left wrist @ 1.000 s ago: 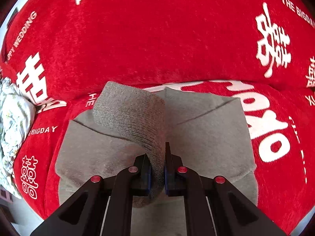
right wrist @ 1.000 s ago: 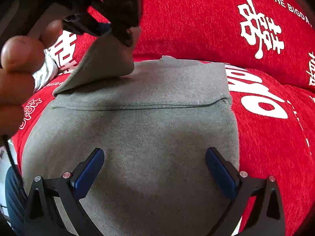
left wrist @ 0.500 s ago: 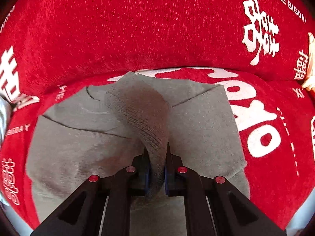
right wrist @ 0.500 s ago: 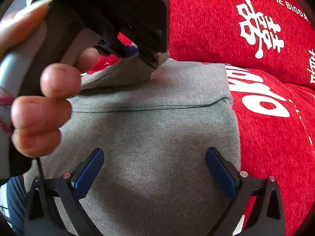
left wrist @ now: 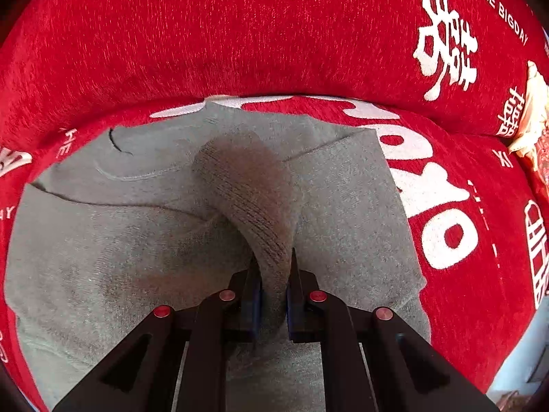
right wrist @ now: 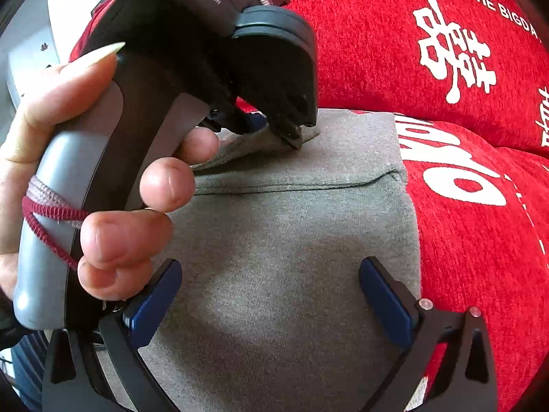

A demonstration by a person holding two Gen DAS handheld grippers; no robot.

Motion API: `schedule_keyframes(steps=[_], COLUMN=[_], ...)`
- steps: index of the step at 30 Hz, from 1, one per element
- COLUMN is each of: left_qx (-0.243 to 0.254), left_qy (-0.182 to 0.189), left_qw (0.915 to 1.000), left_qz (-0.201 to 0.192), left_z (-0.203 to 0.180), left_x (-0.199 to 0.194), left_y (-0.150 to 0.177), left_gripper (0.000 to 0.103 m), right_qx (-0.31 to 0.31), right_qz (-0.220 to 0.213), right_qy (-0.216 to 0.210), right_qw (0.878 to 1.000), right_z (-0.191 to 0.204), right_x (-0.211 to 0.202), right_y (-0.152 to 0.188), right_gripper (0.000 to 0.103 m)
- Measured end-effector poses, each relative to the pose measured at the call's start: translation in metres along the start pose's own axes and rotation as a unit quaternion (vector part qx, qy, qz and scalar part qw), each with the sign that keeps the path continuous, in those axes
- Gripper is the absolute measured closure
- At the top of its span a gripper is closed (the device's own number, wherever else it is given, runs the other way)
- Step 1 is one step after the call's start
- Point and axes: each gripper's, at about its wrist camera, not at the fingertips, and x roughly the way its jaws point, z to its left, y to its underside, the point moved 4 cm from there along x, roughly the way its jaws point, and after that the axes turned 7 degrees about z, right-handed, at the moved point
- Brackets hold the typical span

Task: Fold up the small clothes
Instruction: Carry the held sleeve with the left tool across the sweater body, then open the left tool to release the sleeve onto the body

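1. The grey knit garment (right wrist: pixel 291 257) lies spread on a red cushion (left wrist: pixel 240 34) printed with white characters. It covers most of the seat, and its far edge lies near the crease where the seat meets the back cushion.
2. The left tongs (left wrist: pixel 273 295) are pressed together on the ribbed cuff (left wrist: pixel 254 199) of a sleeve, which rises from the pads as a narrow twisted strip. In the right wrist view these tongs sit low over the far left part of the garment, held by a hand (right wrist: pixel 103 178).
3. The right tongs (right wrist: pixel 271 298) stand spread wide above the near part of the garment, with nothing between the pads.
4. Handling, as a judgement: the fabric looks soft, light and limp, so it will drape and sag wherever it is unsupported, and it is in no way fragile. The nap of the cushion probably drags on it, so lifting should serve better than sliding.
5. Where to hold: the ribbed cuff and the hemmed edges are thicker and give the pads a surer bite than a single flat layer. A pinch at a corner or a seam would keep a fold line straight.
6. No container shows in either view. A pale crumpled item (left wrist: pixel 532 113) lies at the right edge of the cushion, too small to identify.
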Motion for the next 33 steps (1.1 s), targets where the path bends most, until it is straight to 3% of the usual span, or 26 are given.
schedule_keyframes(steps=[2, 4, 5, 9, 15, 18, 19, 22, 26, 28, 29, 33], left_qx=[-0.002, -0.003, -0.002, 0.005, 0.032, 0.011, 0.001, -0.007, 0.043, 0.064, 0.072, 0.085], left_qy=[0.012, 0.04, 0.038, 0.043, 0.128, 0.134, 0.15, 0.234, 0.268, 0.297, 0.297, 0.25], left_qw=[0.9999, 0.9992, 0.9993, 0.9991, 0.9905, 0.9908, 0.9887, 0.9704, 0.962, 0.9526, 0.9519, 0.9645], left_qz=[0.003, 0.004, 0.001, 0.002, -0.04, -0.015, 0.006, 0.058, 0.033, 0.023, 0.015, -0.014], left_z=[0.001, 0.0, -0.001, -0.004, -0.006, 0.005, 0.007, -0.001, -0.026, -0.032, -0.033, -0.013], left_x=[0.0, 0.0, -0.001, -0.003, -0.039, -0.029, -0.021, -0.004, -0.028, -0.045, -0.052, -0.072], left_y=[-0.001, -0.002, -0.002, -0.001, 0.002, -0.004, -0.006, -0.001, 0.006, 0.008, 0.008, 0.011], left_gripper=[0.076, 0.013, 0.007, 0.006, 0.006, 0.006, 0.006, 0.006, 0.006, 0.006, 0.006, 0.006], right_qx=[0.003, 0.004, 0.003, 0.001, -0.001, -0.003, -0.004, -0.005, 0.001, -0.001, -0.003, -0.006], right_qz=[-0.002, -0.002, -0.002, -0.001, 0.0, 0.001, 0.001, 0.002, -0.002, 0.0, 0.001, 0.006], right_qy=[-0.005, -0.007, -0.006, -0.003, -0.001, 0.003, 0.005, 0.008, -0.001, 0.002, 0.006, 0.014], right_qw=[1.0, 1.0, 1.0, 1.0, 1.0, 1.0, 1.0, 1.0, 1.0, 1.0, 1.0, 1.0], right_z=[-0.001, -0.001, 0.0, 0.001, 0.002, 0.003, 0.003, 0.004, 0.002, 0.003, 0.004, 0.006], right_x=[-0.001, -0.001, -0.001, -0.001, -0.001, -0.001, -0.001, -0.002, -0.004, -0.004, -0.003, -0.004], right_y=[0.0, 0.0, 0.0, 0.0, 0.0, 0.001, 0.001, 0.002, 0.002, 0.002, 0.002, 0.001], right_gripper=[0.0, 0.0, 0.0, 0.0, 0.0, 0.0, 0.0, 0.0, 0.0, 0.0, 0.0, 0.0])
